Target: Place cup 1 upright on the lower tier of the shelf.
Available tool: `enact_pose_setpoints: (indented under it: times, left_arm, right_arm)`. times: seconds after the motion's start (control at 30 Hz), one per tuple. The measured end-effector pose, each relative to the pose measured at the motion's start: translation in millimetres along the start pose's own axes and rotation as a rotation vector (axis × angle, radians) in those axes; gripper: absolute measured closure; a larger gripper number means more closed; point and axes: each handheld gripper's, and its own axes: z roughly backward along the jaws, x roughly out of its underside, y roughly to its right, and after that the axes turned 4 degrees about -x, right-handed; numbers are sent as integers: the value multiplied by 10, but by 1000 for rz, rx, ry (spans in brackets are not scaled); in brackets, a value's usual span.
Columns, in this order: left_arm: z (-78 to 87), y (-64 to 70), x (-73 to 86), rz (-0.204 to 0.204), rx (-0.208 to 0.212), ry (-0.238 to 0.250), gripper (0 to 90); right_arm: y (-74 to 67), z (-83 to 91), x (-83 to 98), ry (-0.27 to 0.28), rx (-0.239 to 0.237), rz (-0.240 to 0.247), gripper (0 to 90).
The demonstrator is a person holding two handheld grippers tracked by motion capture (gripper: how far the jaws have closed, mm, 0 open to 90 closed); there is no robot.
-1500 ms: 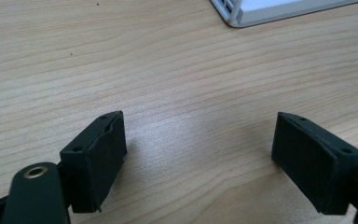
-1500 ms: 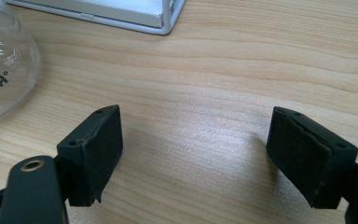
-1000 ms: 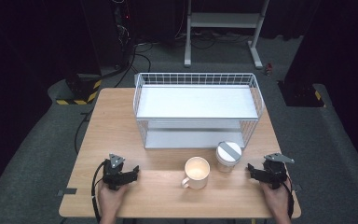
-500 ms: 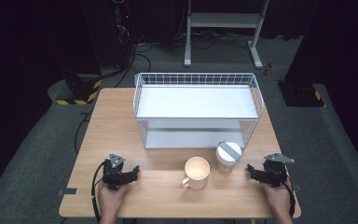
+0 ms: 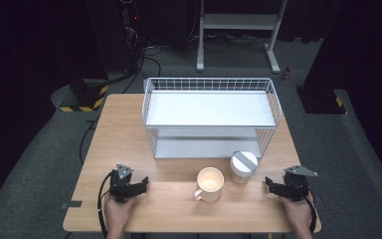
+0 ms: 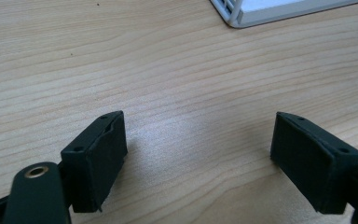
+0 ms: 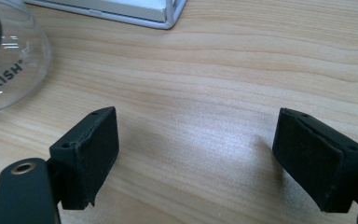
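The high view looks forward and down from above the person's edge of the table (image 5: 129,124), far enough back to take in the whole top, the rack (image 5: 211,107) and dark floor behind. Each gripper view sits low and close over the wood, looking along its own two jaws toward the rack, whose base corner (image 6: 235,18) (image 7: 168,18) shows at the top edge. The right gripper view also catches the jar (image 7: 4,56), which the high view shares (image 5: 242,167).

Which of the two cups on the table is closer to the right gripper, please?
The lidded clear cup, beside the rack's front corner. The open white mug with a handle stands farther left of the right gripper.
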Motion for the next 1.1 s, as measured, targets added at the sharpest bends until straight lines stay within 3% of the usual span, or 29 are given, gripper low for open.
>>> enact_pose_setpoints:
  times: [0.4,0.57,1.1]
  left_arm:
    - [2,-2,0,-1,1,-1,188]
    - [2,-1,1,3,2,-1,190]
    - [2,-1,1,3,1,0,191]
  right_arm:
    - [-32,96,54,30,-15,3,157]
    - [-77,180,86,68,-21,5,177]
    - [-213,278,154,92,-63,24,178]
